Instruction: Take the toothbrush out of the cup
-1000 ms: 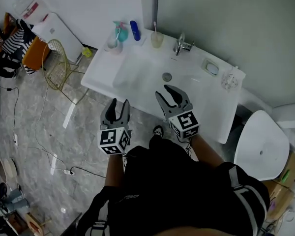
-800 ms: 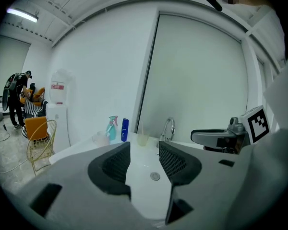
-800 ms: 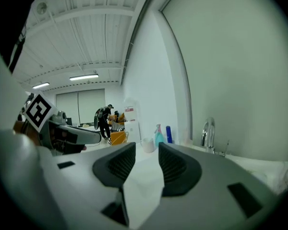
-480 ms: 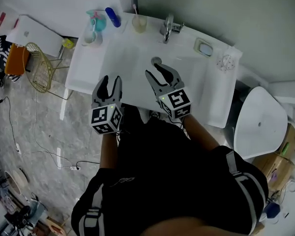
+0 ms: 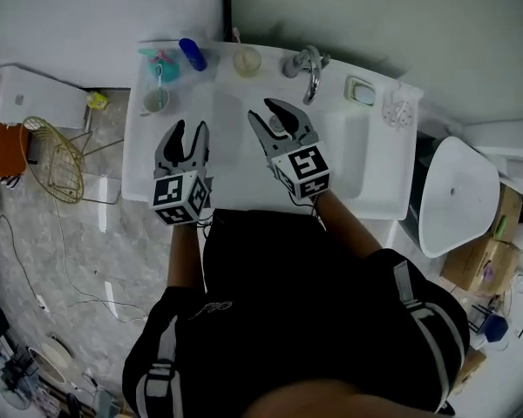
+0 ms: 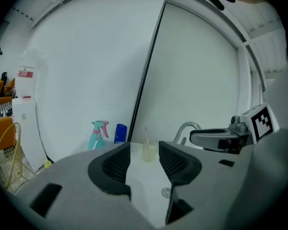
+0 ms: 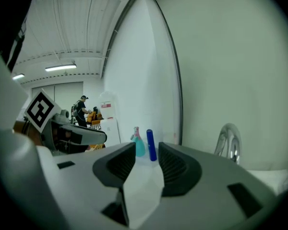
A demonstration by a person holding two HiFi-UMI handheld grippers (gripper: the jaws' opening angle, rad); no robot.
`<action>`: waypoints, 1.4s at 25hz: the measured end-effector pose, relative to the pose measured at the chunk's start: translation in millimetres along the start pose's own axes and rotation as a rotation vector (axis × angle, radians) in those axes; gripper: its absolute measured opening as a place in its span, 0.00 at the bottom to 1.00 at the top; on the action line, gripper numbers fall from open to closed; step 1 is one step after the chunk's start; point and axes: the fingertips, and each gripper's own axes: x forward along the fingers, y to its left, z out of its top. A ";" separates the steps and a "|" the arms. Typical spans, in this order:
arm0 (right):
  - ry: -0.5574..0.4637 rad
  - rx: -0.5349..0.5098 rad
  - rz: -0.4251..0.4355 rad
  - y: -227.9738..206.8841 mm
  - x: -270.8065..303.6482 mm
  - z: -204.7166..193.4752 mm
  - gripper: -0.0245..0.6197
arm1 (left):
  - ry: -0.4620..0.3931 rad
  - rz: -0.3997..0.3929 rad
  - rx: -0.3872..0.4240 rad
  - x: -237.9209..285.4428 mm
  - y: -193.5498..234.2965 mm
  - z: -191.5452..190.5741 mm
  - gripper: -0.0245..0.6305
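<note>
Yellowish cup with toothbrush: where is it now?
In the head view the cup stands at the back of the sink, between the blue bottle at left and the faucet at right.

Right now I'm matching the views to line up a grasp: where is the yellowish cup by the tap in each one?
Head view: yellowish cup at top centre, just left of the tap.
Left gripper view: yellowish cup at centre, framed between that view's parted jaws.
Right gripper view: not clearly in it.
Shared landmark: the blue bottle, in all three.

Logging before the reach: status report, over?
Left gripper open, empty. Right gripper open, empty. Toothbrush standing in cup, sink's back edge, untouched. Faucet beside cup, not blocking.
</note>
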 end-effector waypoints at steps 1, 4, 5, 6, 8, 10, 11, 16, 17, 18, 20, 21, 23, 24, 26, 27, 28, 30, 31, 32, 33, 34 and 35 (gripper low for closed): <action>0.003 0.003 -0.019 -1.5 8.7 2.5 0.28 | 0.008 -0.019 0.005 6.5 5.7 1.5 0.33; 0.030 0.002 -0.071 -4.1 30.9 3.0 0.28 | 0.039 -0.077 0.006 23.5 20.1 -1.8 0.33; 0.043 -0.001 -0.089 -5.4 37.2 2.1 0.28 | 0.051 -0.097 0.002 28.7 24.1 -4.5 0.33; 0.059 -0.006 -0.106 -7.1 43.6 1.1 0.28 | 0.063 -0.116 -0.002 34.2 27.7 -7.2 0.33; 0.092 -0.022 -0.138 -11.7 56.3 -0.8 0.28 | 0.081 -0.154 -0.005 45.1 33.7 -11.0 0.33; 0.127 -0.034 -0.173 -17.4 67.0 -2.8 0.27 | 0.095 -0.191 -0.005 55.2 38.3 -14.2 0.33; 0.143 -0.039 -0.191 -20.7 71.7 -4.1 0.27 | 0.102 -0.208 -0.005 60.1 40.7 -16.3 0.33; 0.208 -0.051 -0.248 -35.0 95.2 -11.2 0.26 | 0.128 -0.274 -0.042 84.3 51.9 -27.0 0.33; 0.219 -0.051 -0.252 -38.0 99.6 -12.4 0.26 | 0.131 -0.285 -0.047 88.3 52.3 -28.2 0.33; 0.230 -0.051 -0.255 -41.3 104.0 -13.5 0.26 | 0.134 -0.295 -0.050 92.1 52.2 -28.9 0.33; 0.251 -0.052 -0.259 -49.3 113.1 -14.6 0.26 | 0.138 -0.315 -0.053 99.1 51.8 -29.8 0.33; 0.260 -0.052 -0.260 -53.9 117.7 -14.3 0.26 | 0.141 -0.323 -0.054 102.0 51.8 -30.2 0.33; 0.281 -0.058 -0.262 -63.1 126.6 -14.0 0.26 | 0.150 -0.336 -0.054 105.8 52.1 -31.4 0.33; 0.295 -0.062 -0.259 -67.4 131.1 -14.8 0.26 | 0.154 -0.342 -0.054 106.7 52.1 -31.9 0.33; 0.330 -0.066 -0.253 -76.2 141.0 -18.1 0.26 | 0.161 -0.356 -0.054 108.9 52.3 -32.4 0.33; 0.347 -0.066 -0.252 -81.0 146.4 -20.6 0.26 | 0.164 -0.363 -0.054 110.7 52.4 -33.0 0.33; 0.364 -0.067 -0.252 -85.7 151.8 -23.9 0.26 | 0.167 -0.369 -0.054 113.0 52.6 -33.9 0.33; 0.403 -0.066 -0.247 -91.9 160.9 -33.1 0.26 | 0.175 -0.379 -0.056 117.2 52.6 -36.6 0.33; 0.421 -0.057 -0.241 -92.6 164.0 -38.4 0.26 | 0.179 -0.382 -0.057 118.5 52.3 -37.7 0.33; 0.439 -0.044 -0.233 -92.1 166.2 -43.8 0.26 | 0.185 -0.387 -0.059 119.1 51.5 -38.4 0.33; 0.455 -0.030 -0.228 -91.6 167.8 -49.1 0.26 | 0.190 -0.393 -0.060 119.3 50.4 -38.8 0.32; 0.473 -0.023 -0.226 -92.3 169.2 -54.4 0.26 | 0.195 -0.401 -0.059 119.7 48.7 -38.6 0.32; 0.493 -0.025 -0.228 -94.5 170.9 -59.2 0.24 | 0.196 -0.409 -0.056 120.4 46.9 -37.7 0.32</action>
